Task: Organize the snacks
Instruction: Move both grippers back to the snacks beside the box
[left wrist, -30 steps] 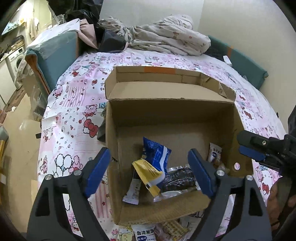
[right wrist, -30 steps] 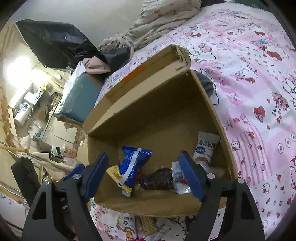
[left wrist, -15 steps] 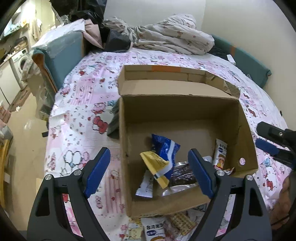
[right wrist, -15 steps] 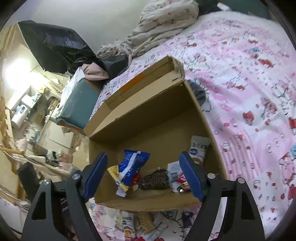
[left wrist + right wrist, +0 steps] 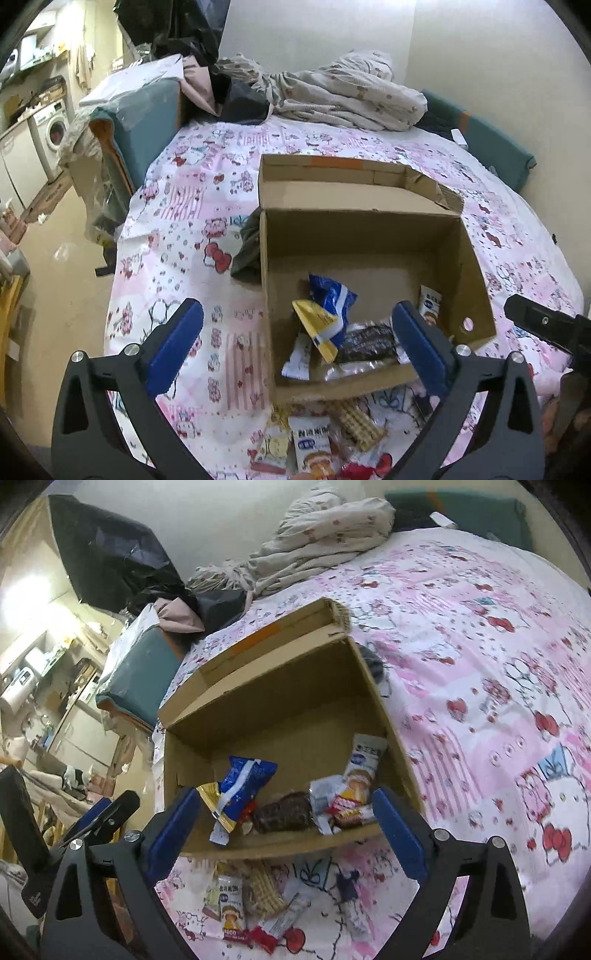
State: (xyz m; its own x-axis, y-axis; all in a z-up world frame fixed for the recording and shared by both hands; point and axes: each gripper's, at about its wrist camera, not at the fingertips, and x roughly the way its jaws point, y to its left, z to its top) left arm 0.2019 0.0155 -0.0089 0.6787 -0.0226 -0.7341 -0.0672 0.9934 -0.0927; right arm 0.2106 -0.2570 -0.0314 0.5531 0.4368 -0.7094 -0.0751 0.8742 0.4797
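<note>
A crumpled beige quilt (image 5: 343, 96) fills the upper centre of the left wrist view, with a black plastic sheet (image 5: 107, 557) at the upper left of the right wrist view and a teal padded bench (image 5: 144, 122) below it. A washing machine (image 5: 53, 127) sits at the far left edge. A dark grey cloth (image 5: 249, 251) lies against the outer left wall of the cardboard box (image 5: 373, 229), which stands open-topped on the pink cartoon-print bedsheet (image 5: 184, 229), its flap folded back toward the quilt and a round hole in its right wall.

The left gripper (image 5: 295, 345) hangs spread wide, holding nothing, its blue ribbed pads (image 5: 175, 345) to either side of the box's near-left corner and touching neither the card nor the sheet. The right gripper (image 5: 284, 834) is likewise splayed and empty, framing the box's near wall from just above.

Inside the box, low in the centre of both views, a glossy blue snack bag (image 5: 243, 782) leans on a yellow foil packet (image 5: 316, 325); beside them lie a dark brown wrapped cake (image 5: 284, 814), a clear crinkled wrapper, a red-and-white bar (image 5: 349, 808) and a white rice-cracker pack (image 5: 364, 764) propped against the right wall. In front of the box, at the bottom of the frames, loose snacks rest on the sheet: another white rice-cracker pack (image 5: 310, 445), a ridged wafer biscuit (image 5: 354, 422), a red packet (image 5: 264, 938) and a slim silver stick.
</note>
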